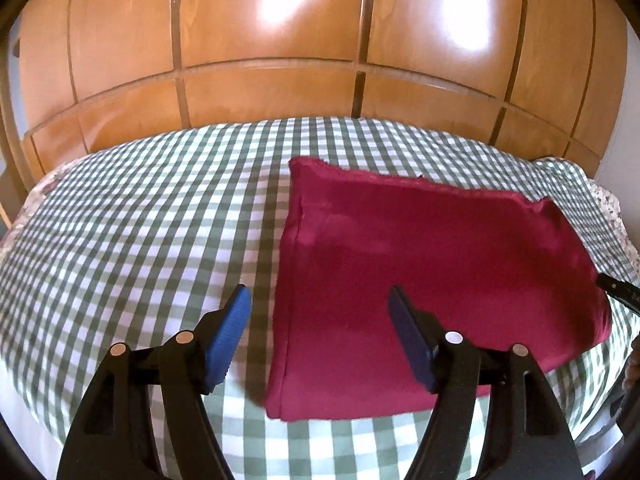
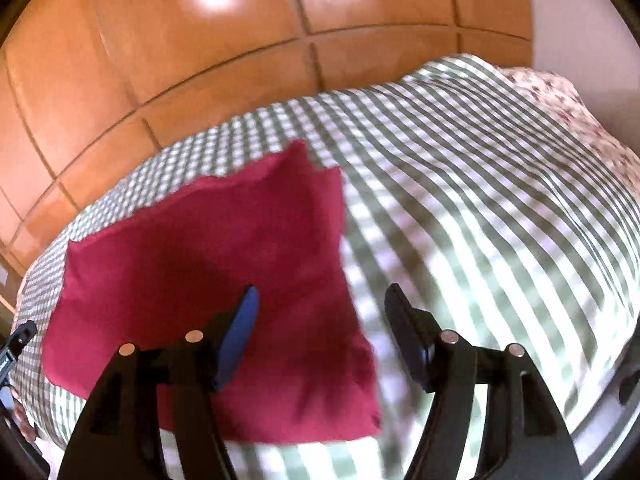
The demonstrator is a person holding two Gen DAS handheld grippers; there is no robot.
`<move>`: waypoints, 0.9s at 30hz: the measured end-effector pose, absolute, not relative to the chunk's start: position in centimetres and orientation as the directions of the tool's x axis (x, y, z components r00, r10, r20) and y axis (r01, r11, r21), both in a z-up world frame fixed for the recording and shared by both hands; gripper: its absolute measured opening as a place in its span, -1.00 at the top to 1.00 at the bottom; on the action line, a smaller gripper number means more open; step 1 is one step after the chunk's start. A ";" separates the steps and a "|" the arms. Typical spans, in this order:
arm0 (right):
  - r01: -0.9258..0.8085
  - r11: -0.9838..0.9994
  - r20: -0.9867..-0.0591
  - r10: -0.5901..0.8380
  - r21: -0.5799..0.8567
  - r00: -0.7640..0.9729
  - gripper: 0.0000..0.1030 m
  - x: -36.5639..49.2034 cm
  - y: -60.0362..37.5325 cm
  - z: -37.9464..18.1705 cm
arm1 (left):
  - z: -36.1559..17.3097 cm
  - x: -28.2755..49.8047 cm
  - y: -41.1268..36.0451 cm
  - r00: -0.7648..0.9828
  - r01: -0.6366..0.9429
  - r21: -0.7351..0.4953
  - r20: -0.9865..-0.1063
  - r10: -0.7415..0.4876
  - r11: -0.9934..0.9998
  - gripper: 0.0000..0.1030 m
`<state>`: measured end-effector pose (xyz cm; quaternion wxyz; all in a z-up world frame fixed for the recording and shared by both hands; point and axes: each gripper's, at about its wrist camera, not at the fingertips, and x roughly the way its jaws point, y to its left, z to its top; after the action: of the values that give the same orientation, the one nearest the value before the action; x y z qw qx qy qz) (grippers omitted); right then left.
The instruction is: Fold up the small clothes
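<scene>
A dark red garment (image 1: 432, 272) lies folded flat into a rough rectangle on the green-and-white checked bed cover (image 1: 140, 220). My left gripper (image 1: 320, 300) hovers open above the garment's left edge, one blue pad over the checks and the other over the red cloth, with nothing between them. In the right wrist view the same red garment (image 2: 208, 264) fills the lower left. My right gripper (image 2: 320, 300) stands open above its right edge and holds nothing. The right wrist view is blurred.
A wooden panelled wardrobe (image 1: 280, 40) rises behind the bed. A floral sheet (image 2: 560, 92) shows at the bed's far right corner. The other gripper's black tip (image 1: 618, 292) pokes in at the right edge of the left wrist view.
</scene>
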<state>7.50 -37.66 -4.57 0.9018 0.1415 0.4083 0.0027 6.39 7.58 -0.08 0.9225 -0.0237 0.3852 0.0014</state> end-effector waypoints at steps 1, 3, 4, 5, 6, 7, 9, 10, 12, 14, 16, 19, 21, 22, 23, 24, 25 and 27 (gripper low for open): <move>0.112 0.957 -0.739 0.128 0.266 0.661 -0.27 7.0 -37.9 -4.8 | -0.2 6.3 7.7 0.700 -0.023 -0.043 -0.714 -0.015 0.999 -0.36; 0.101 0.951 -0.750 0.161 0.291 0.642 -0.20 6.6 -38.0 -5.3 | -0.6 6.1 7.9 0.693 -0.028 -0.046 -0.721 -0.014 0.999 -0.36; 0.095 0.949 -0.751 0.173 0.299 0.637 -0.14 6.6 -38.0 -5.5 | -0.6 6.0 7.9 0.691 -0.030 -0.046 -0.722 -0.012 0.999 -0.36; 0.090 0.948 -0.754 0.183 0.305 0.631 0.00 6.6 -37.9 -5.7 | -0.8 5.9 7.9 0.689 -0.030 -0.045 -0.724 -0.012 0.999 -0.36; 0.086 0.948 -0.756 0.189 0.308 0.626 0.14 6.5 -37.7 -5.8 | -0.9 5.9 7.9 0.687 -0.031 -0.042 -0.726 -0.010 0.999 -0.36; 0.082 0.950 -0.759 0.187 0.301 0.624 0.20 6.5 -37.3 -5.8 | -0.9 5.8 7.9 0.686 -0.032 -0.040 -0.728 -0.007 0.999 -0.36; 0.063 0.962 -0.765 0.171 0.266 0.621 0.75 6.6 -36.6 -5.6 | -1.0 5.8 7.9 0.682 -0.031 -0.038 -0.731 -0.007 0.999 -0.36; 0.041 0.970 -0.771 0.165 0.240 0.615 0.86 6.5 -36.1 -5.3 | -1.0 5.7 8.0 0.682 -0.032 -0.038 -0.731 -0.006 0.999 -0.36; 0.022 0.986 -0.774 0.117 0.166 0.622 0.87 6.1 -35.4 -4.5 | -1.1 5.7 8.0 0.682 -0.034 -0.033 -0.731 -0.001 0.999 -0.36; 0.006 0.993 -0.771 0.086 0.116 0.631 0.87 5.4 -35.3 -3.6 | -1.1 5.6 8.1 0.681 -0.037 -0.029 -0.733 0.004 0.999 -0.36; 0.027 0.993 -0.785 0.071 0.111 0.616 0.88 4.8 -36.1 -4.0 | -1.3 5.6 8.2 0.678 -0.039 -0.025 -0.735 0.008 0.999 -0.36; 0.071 0.982 -0.815 0.102 0.173 0.570 0.88 4.3 -37.6 -6.8 | -2.1 5.7 8.7 0.662 -0.047 -0.029 -0.749 0.010 0.998 -0.36; 0.085 0.974 -0.802 0.122 0.210 0.585 0.87 4.1 -37.9 -7.2 | -2.7 5.8 9.1 0.645 -0.052 -0.035 -0.764 0.007 0.998 -0.36; 0.084 0.975 -0.803 0.119 0.206 0.584 0.86 4.1 -37.8 -6.9 | -2.9 5.8 9.2 0.639 -0.053 -0.034 -0.769 0.008 0.998 -0.36; 0.079 0.977 -0.804 0.118 0.200 0.583 0.84 4.1 -37.7 -6.6 | -3.0 5.7 9.2 0.639 -0.054 -0.033 -0.769 0.010 0.998 -0.36; 0.075 0.977 -0.806 0.121 0.201 0.580 0.81 4.1 -37.7 -6.4 | -3.0 5.7 9.3 0.641 -0.055 -0.030 -0.768 0.012 0.998 -0.36; 0.080 0.975 -0.807 0.123 0.206 0.578 0.78 4.3 -37.9 -6.2 | -3.1 5.7 9.4 0.641 -0.056 -0.029 -0.767 0.014 0.998 -0.36; 0.103 0.972 -0.803 0.113 0.212 0.585 0.27 4.5 -38.3 -5.8 | -3.2 5.8 9.5 0.638 -0.063 -0.034 -0.770 0.014 0.997 -0.36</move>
<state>4.48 -38.31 -5.75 0.8822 0.1187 0.4557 0.0029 5.81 9.53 -3.19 0.9046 -0.0290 0.4247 0.0215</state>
